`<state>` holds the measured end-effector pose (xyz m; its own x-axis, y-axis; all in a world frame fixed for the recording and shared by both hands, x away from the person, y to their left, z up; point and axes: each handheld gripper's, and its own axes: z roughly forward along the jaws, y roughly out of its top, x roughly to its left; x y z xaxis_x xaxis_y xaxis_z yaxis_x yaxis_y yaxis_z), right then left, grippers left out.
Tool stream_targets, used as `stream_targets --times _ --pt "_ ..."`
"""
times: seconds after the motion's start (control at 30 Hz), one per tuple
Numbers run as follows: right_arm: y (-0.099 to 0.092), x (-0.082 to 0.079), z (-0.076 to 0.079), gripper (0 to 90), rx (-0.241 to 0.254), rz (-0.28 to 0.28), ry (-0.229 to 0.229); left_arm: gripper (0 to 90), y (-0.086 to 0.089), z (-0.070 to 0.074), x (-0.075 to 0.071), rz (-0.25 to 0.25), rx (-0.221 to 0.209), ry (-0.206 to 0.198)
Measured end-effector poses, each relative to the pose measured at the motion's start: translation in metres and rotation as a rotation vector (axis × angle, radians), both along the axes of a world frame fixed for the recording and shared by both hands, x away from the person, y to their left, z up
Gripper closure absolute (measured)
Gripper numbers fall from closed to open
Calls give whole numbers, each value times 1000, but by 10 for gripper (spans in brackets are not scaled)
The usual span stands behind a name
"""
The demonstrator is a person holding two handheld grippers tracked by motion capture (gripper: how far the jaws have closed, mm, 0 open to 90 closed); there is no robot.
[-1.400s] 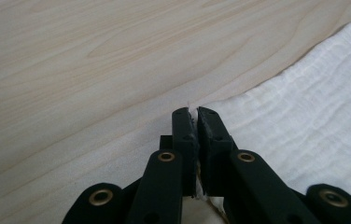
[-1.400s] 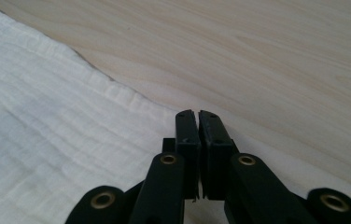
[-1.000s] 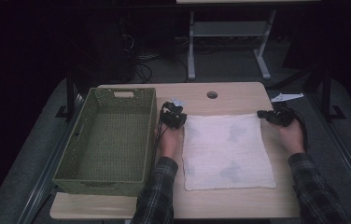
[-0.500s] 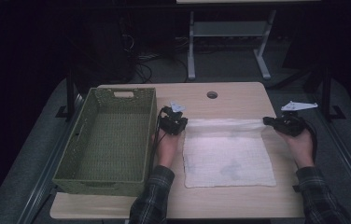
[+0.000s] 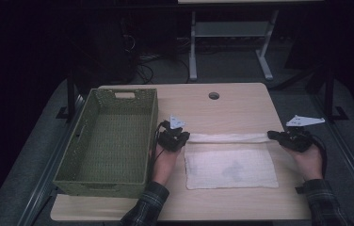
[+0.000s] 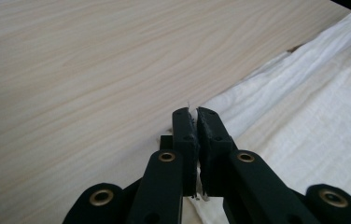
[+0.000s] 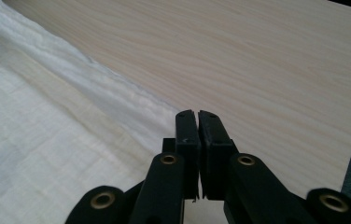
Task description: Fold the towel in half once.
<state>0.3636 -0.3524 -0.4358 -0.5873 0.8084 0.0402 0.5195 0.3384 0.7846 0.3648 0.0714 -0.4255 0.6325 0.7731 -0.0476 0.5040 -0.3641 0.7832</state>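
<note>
The cloth (image 5: 231, 167), white and textured, lay on the worktop (image 5: 222, 106) to the right of the basket (image 5: 111, 141), its near part spread flat toward the person and its far edge gathered into a taut raised band that ran between the two tongs. In the high view the left tongs (image 5: 181, 137) sat at the band's left end and the right tongs (image 5: 275, 135) at its right end, each held in a hand that came in from the bottom, with plaid sleeves at the wrists. The left tongs (image 6: 197, 119) were closed, and in the left gripper view a thin sliver of white cloth (image 6: 304, 121) stuck out between the jaw tips, so they were pinched on the cloth's corner; the raised fold ran away from them toward the upper right. The right tongs (image 7: 197, 121) were likewise closed, with the fold of cloth (image 7: 47, 121) running up to their tips from the upper left; the jaws stood pressed together, and from the high view they gripped the other corner. The worktop (image 6: 94, 70) was pale wood with a round hole (image 5: 213, 95) near its far edge. The basket, green and woven with a handle slot in its far wall, stood on the worktop's left part, just beside the left hand (image 5: 164, 162). Beyond the worktop the room was dark, with the legs of a white stand (image 5: 227, 47) and some cables on the floor.
</note>
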Motion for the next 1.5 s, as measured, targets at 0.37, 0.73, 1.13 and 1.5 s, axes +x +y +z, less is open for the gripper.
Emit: stream_targets --times 0.37,0.73,1.13,1.5 --pt "-6 -33 -3 873 17 26 8 864 -5 1 -36 -21 38 -21" --pt "-11 -69 -7 870 36 70 20 863 -5 -2 -64 -45 54 -24" --pt "-13 -97 -12 870 52 83 36 864 -7 -5 -92 -65 92 -29" --pt "-10 -108 -17 869 45 103 54 863 -5 -11 -108 -69 123 -7"
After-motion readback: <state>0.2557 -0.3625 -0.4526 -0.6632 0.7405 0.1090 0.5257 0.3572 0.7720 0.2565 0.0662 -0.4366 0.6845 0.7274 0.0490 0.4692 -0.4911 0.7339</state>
